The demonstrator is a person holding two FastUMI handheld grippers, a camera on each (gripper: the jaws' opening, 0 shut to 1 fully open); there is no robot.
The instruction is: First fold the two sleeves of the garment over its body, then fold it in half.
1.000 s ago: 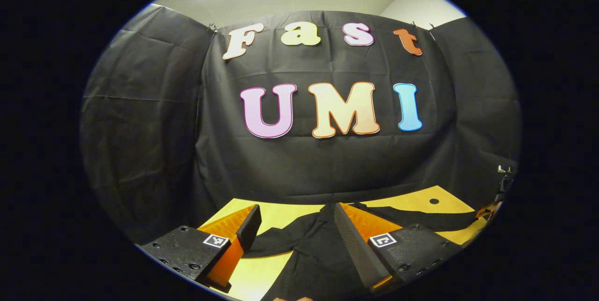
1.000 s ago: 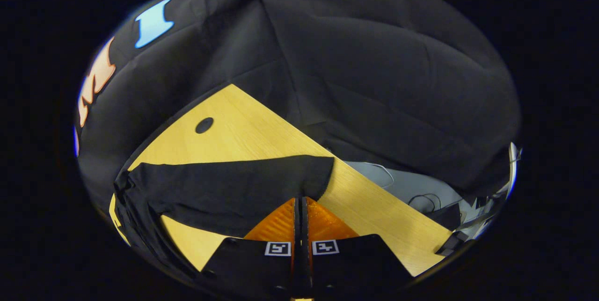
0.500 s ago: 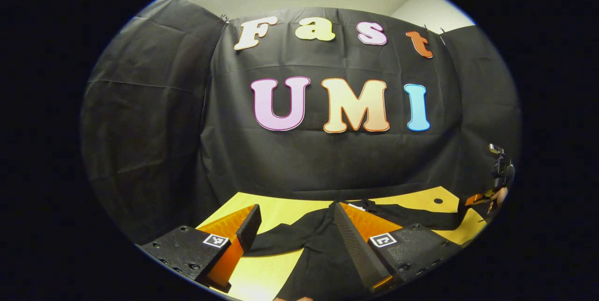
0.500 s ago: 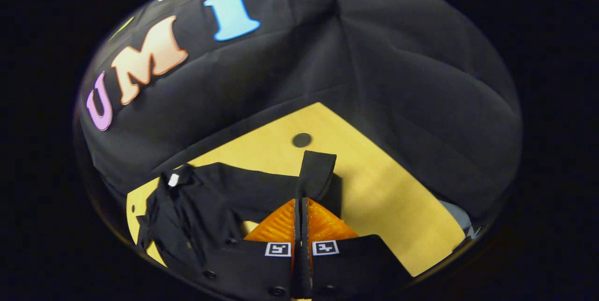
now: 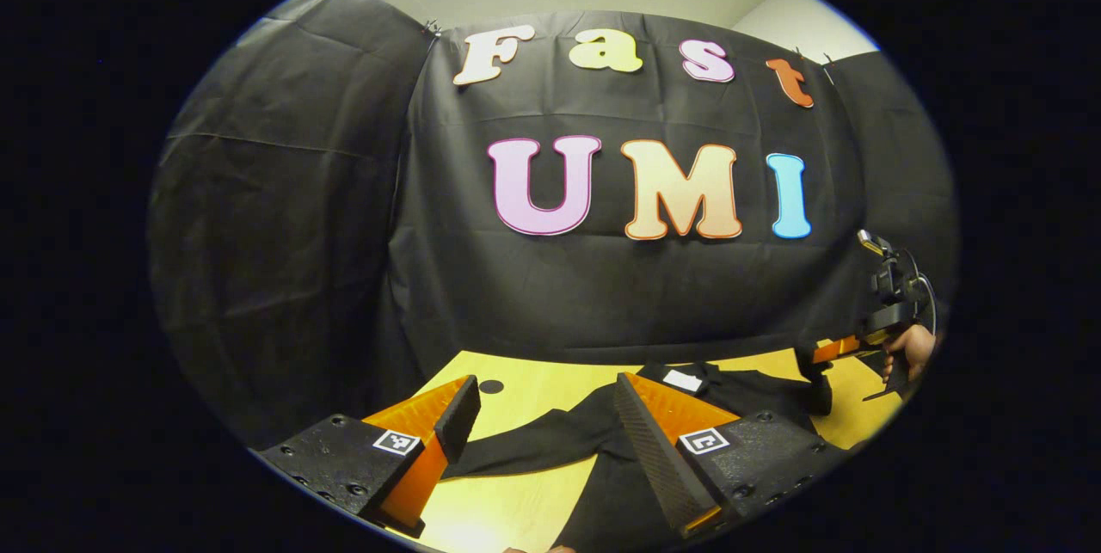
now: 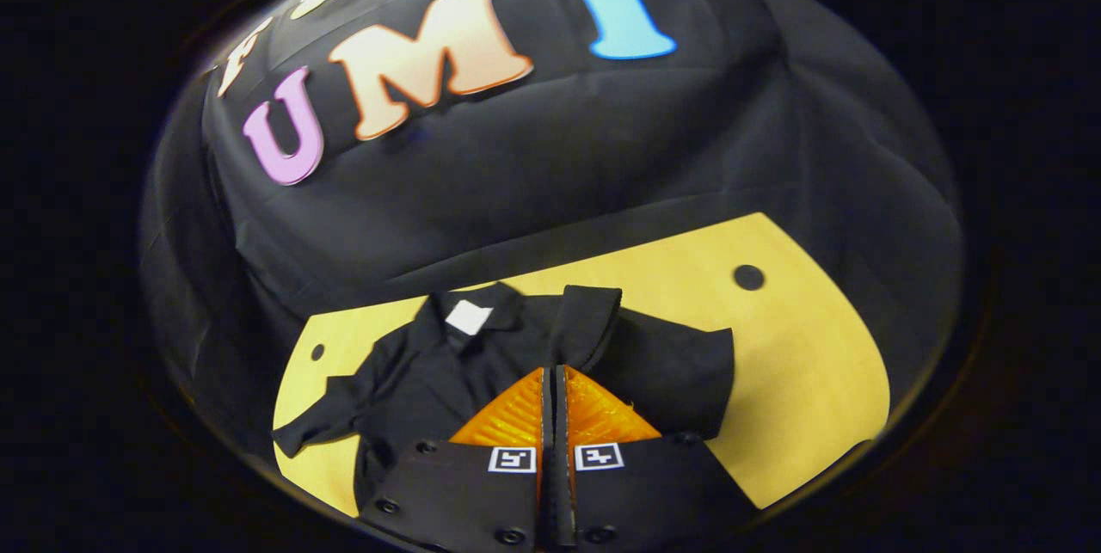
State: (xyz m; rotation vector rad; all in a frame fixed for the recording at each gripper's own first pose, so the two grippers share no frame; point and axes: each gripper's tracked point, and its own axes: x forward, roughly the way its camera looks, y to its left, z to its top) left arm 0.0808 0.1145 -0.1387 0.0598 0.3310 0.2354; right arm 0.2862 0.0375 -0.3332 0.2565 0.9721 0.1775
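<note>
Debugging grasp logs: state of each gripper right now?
Left gripper: open, holding nothing, above the black shirt.
Right gripper: shut on the shirt's sleeve cuff.

No readable text stands on anything. The garment (image 6: 447,372) carries a white neck label (image 6: 469,316), blank at this size, and each gripper finger (image 5: 701,441) bears a small square black-and-white marker (image 6: 512,458) without letters.

Matt black cloth shirt (image 6: 430,381), soft and creased, lies on the pale yellow wood-grain bench (image 6: 800,364), smooth with a slight sheen. A small white fabric-looking label (image 6: 469,317) sits at the shirt's collar. Over the shirt, ribbed orange plastic fingers (image 6: 516,411) look glossy, on matt black mounts.
</note>
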